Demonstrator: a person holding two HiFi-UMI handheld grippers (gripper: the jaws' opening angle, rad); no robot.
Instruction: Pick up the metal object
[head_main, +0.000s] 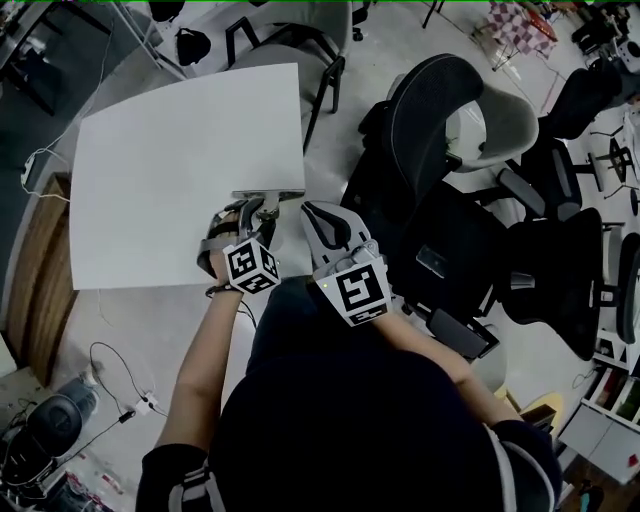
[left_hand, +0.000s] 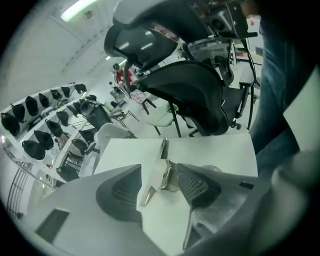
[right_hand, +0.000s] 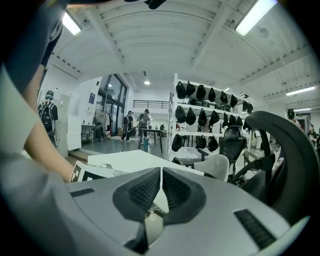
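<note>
Nothing readable anywhere in these shots, as far as I can tell. The closest thing is the marker cube on the left hand-held gripper and the other marker cube on the right hand-held gripper, lower middle of the head view. Those are just blocky black-and-white square patterns, no letters or digits. A corner of that pattern shows at the lower left of the right gripper view too, and there's no text there either.
</note>
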